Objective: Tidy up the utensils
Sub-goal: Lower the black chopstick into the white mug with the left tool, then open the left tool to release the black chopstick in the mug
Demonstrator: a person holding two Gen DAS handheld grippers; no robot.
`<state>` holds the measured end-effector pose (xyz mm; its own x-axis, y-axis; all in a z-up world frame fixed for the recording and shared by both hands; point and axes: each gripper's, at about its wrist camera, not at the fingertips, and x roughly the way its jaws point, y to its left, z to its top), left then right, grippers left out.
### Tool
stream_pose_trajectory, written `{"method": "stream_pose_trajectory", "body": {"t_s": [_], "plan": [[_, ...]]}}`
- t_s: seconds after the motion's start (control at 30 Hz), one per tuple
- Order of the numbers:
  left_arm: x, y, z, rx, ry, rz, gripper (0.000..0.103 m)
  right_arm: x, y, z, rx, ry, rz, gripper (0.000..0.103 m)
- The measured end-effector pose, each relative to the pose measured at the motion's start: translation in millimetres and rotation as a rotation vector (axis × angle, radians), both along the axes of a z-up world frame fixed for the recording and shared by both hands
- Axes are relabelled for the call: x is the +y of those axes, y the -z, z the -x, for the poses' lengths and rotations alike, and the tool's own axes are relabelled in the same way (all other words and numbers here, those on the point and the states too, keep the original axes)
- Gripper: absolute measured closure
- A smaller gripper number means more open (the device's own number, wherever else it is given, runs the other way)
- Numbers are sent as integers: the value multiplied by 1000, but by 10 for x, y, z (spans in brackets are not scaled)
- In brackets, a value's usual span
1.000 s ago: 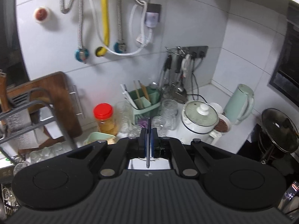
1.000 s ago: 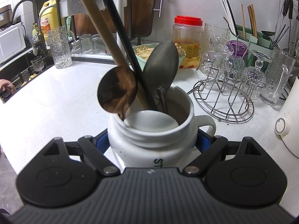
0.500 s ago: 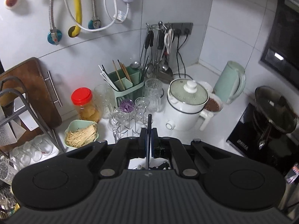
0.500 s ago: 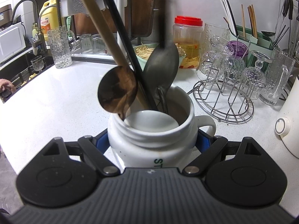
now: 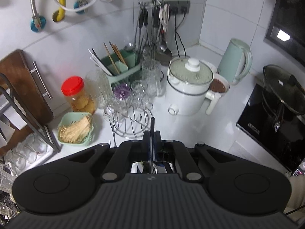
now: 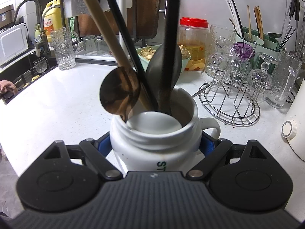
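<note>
White tiled wall (image 5: 80, 43); white countertop (image 6: 57, 99)

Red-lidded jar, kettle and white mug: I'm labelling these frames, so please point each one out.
Red-lidded jar (image 6: 193, 22): right wrist view, on the lid.
Kettle (image 5: 233, 61): left wrist view, on the pale green body.
White mug (image 6: 152, 150): right wrist view, on the front wall below the rim.

White countertop (image 6: 57, 95), mug (image 6: 156, 139), glass rack (image 6: 228, 105), jar (image 6: 192, 43), cooker (image 5: 188, 89)

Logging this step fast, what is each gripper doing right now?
Left gripper: shut on a thin dark utensil handle.
Right gripper: shut on the white mug holding spoons.
</note>
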<state>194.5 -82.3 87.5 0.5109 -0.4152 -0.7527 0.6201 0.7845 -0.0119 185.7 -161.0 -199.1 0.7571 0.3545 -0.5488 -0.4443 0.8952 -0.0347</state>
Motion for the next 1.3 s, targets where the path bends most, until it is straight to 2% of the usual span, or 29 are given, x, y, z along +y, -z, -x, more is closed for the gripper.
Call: {"method": "stream_pose_trajectory", "body": {"t_s": [0.17, 0.4, 0.5, 0.67, 0.87, 1.07, 1.1, 1.17, 1.23, 1.3], "plan": [[-38, 250, -107, 89, 20, -36, 98, 1, 1, 1, 0, 0, 0, 12], [-147, 349, -191, 163, 66, -59, 97, 14, -13, -5, 5, 5, 3, 12], [-149, 444, -231, 178, 53, -91, 97, 25, -12, 5, 4, 12, 4, 12], [-41, 644, -363, 258, 2, -60, 98, 35, -12, 22, 5, 22, 6, 12], [2, 730, -377, 259, -8, -55, 98, 39, -9, 25, 4, 23, 6, 12], [108, 633, -349, 246, -30, -14, 96, 42, 6, 35, -6, 36, -3, 12], [132, 602, -333, 237, -32, -6, 93, 40, 7, 40, -7, 39, -4, 12], [190, 535, -282, 208, -39, 13, 80, 44, 7, 46, -7, 46, -4, 12], [271, 460, -205, 173, -47, 37, 75, 53, 6, 50, -7, 53, -4, 12], [364, 396, -108, 132, -41, 70, 75, 65, 2, 51, -5, 58, -3, 12]]}}
